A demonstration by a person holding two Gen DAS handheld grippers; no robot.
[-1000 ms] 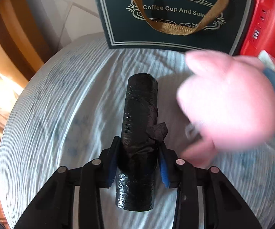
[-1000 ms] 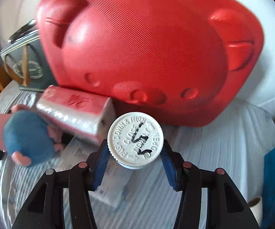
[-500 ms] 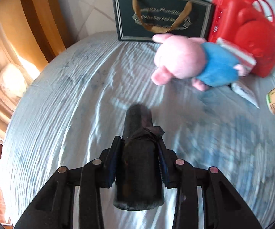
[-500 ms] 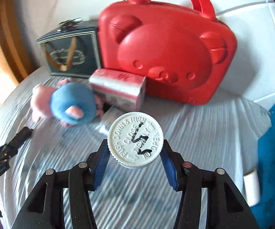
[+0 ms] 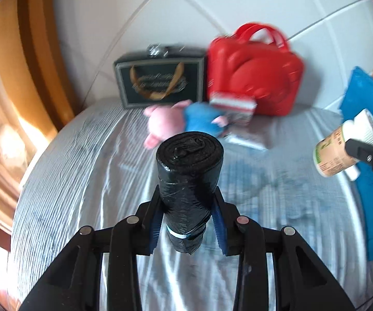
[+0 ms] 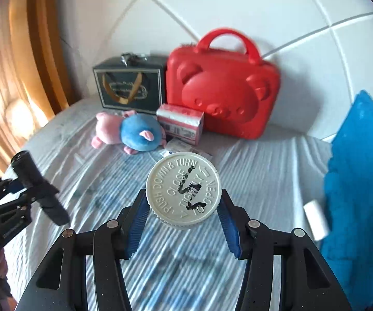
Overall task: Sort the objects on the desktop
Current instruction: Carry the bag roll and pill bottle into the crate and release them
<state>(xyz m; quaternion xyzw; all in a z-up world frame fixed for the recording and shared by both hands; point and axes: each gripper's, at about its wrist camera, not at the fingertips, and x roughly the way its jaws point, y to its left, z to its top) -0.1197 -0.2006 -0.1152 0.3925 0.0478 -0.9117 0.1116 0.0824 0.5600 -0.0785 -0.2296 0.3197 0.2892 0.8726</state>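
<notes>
Black roll of bags (image 5: 190, 181) clamped in left tongs (image 5: 188, 217), lifted above striped desk (image 5: 64, 181). White-capped bottle (image 6: 184, 190) gripped in right tongs (image 6: 184, 220), likewise aloft. Pink-and-blue plush (image 6: 129, 133) lying before red case (image 6: 222, 96).

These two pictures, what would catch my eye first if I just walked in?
Probably the red bear-faced case standing against the white wall at the back, with a dark gift box to its left and a pink and blue plush toy lying in front. Up close, the right tongs grip a white-capped bottle, and the left tongs grip a black roll of bags.
</notes>
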